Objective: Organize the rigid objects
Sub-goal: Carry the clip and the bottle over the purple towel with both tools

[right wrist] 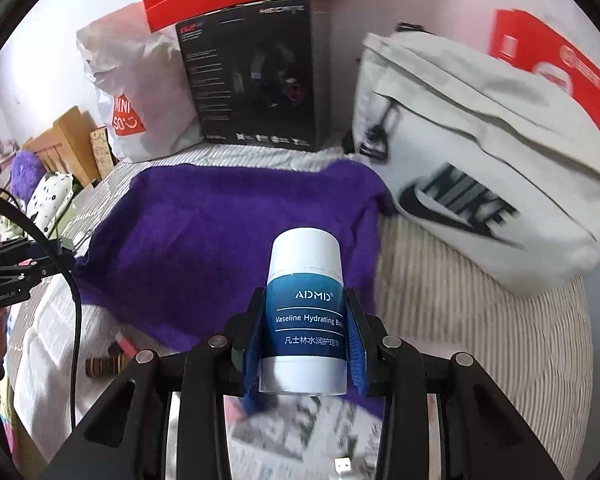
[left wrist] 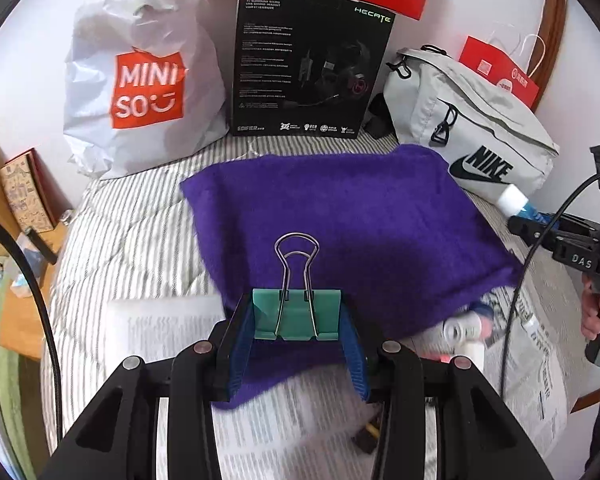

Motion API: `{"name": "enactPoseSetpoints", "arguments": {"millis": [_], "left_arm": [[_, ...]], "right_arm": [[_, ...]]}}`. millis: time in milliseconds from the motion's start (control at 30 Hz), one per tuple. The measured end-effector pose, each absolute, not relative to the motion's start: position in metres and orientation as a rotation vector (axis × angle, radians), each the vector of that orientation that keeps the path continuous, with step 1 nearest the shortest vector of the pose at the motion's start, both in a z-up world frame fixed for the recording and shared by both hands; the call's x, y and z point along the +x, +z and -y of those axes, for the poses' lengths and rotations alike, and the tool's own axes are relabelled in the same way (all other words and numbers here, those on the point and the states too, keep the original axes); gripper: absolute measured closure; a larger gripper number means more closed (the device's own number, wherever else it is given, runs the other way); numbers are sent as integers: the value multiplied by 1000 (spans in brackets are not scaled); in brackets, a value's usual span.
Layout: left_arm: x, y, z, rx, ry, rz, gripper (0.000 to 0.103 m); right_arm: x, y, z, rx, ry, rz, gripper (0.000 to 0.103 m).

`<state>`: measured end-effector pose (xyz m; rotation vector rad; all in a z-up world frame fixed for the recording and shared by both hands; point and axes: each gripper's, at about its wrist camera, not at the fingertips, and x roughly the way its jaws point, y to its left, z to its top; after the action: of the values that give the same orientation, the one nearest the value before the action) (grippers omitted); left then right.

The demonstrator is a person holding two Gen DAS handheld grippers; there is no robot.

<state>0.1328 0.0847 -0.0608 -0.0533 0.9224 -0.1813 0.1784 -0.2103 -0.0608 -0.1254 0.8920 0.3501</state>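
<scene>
My left gripper [left wrist: 298,320] is shut on a teal binder clip [left wrist: 298,314], whose wire handles stand up over the purple towel [left wrist: 352,216]. My right gripper [right wrist: 306,332] is shut on a white and blue balm stick [right wrist: 306,312] labelled ADMD, held upright above the near edge of the purple towel [right wrist: 220,240]. In the left wrist view the right gripper [left wrist: 528,220] comes in from the right edge with the stick's white cap [left wrist: 512,198] showing. Small white and pink items [left wrist: 466,328] lie at the towel's near right corner on newspaper [left wrist: 540,360].
Along the wall stand a white Miniso bag [left wrist: 140,92], a black headset box [left wrist: 308,64], a grey Nike bag [left wrist: 472,128] and red paper bags [left wrist: 496,68]. A wooden piece [right wrist: 104,366] and a USB plug [right wrist: 342,465] lie on the newspaper. The striped bedspread [right wrist: 480,328] extends right.
</scene>
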Motion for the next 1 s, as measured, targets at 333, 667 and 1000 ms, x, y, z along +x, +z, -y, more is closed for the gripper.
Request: {"name": "enactPoseSetpoints", "arguments": {"millis": [333, 667, 1000], "left_arm": [[201, -81, -77, -48, -197, -962, 64], [251, -108, -70, -38, -186, -1023, 64], [266, -119, -66, -19, -179, -1046, 64]], "right_arm": [[243, -90, 160, -150, 383, -948, 67], [287, -126, 142, -177, 330, -1019, 67], [295, -138, 139, -183, 319, -1050, 67]]}}
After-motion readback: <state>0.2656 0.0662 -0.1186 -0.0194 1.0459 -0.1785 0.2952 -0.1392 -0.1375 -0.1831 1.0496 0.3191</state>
